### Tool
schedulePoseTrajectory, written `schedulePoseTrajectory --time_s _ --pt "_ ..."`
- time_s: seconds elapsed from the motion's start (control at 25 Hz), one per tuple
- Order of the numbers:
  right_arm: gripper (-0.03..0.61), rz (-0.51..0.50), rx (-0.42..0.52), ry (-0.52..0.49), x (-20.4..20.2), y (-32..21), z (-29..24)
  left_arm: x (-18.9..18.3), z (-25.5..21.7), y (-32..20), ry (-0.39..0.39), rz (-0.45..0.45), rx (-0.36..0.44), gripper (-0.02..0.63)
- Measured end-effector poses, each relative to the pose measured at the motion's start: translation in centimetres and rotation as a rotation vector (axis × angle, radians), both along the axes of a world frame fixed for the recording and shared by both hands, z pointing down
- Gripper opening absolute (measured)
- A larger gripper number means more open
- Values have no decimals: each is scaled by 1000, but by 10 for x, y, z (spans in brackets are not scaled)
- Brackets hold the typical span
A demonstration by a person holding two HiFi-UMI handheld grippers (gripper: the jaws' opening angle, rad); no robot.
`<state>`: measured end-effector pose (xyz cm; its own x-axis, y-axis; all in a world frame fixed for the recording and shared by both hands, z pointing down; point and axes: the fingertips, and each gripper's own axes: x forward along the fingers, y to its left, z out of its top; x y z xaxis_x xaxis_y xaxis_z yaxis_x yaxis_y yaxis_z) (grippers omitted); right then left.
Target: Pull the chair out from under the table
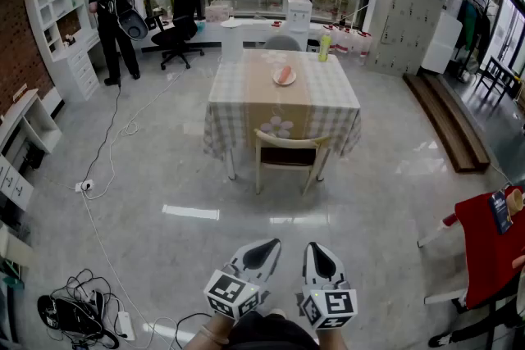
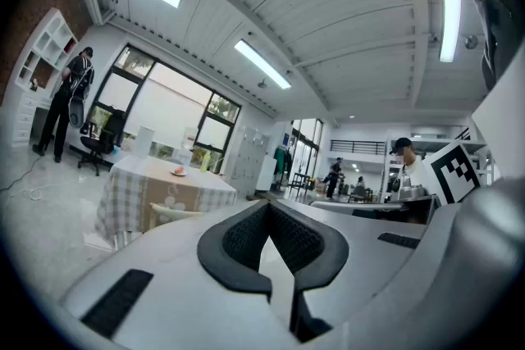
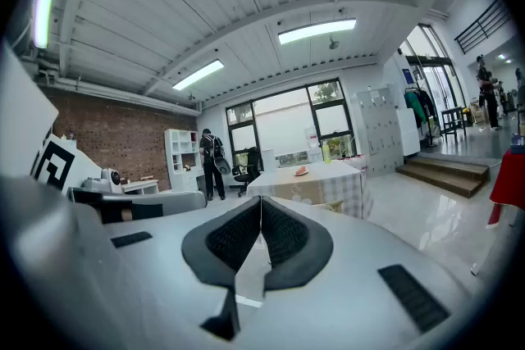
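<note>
A cream wooden chair [image 1: 286,157] with a dark seat is tucked under the near side of a table [image 1: 281,98] covered by a checked cloth. On the table lies a plate with food [image 1: 284,76]. The chair's back also shows in the left gripper view [image 2: 176,211], and the table [image 3: 316,179] shows far off in the right gripper view. My left gripper [image 1: 267,246] and right gripper [image 1: 318,252] hover side by side low in the head view, well short of the chair. Both are shut and hold nothing.
A person [image 1: 111,8] stands at the back left by white shelves [image 1: 61,29]. An office chair [image 1: 176,33] stands by the far counter. Cables [image 1: 94,184] trail over the floor at the left. A red-covered table [image 1: 492,238] is at the right, steps [image 1: 447,123] beyond it.
</note>
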<state>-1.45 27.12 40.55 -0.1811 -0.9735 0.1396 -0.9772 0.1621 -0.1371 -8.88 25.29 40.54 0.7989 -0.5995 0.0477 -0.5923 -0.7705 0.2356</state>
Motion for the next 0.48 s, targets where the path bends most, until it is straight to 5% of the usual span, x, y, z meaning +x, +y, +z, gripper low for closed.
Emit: schedulePoseTrajectory --time_s 0.48 --pt "11 21 17 -13 25 13 13 28 12 11 -41 -11 27 9"
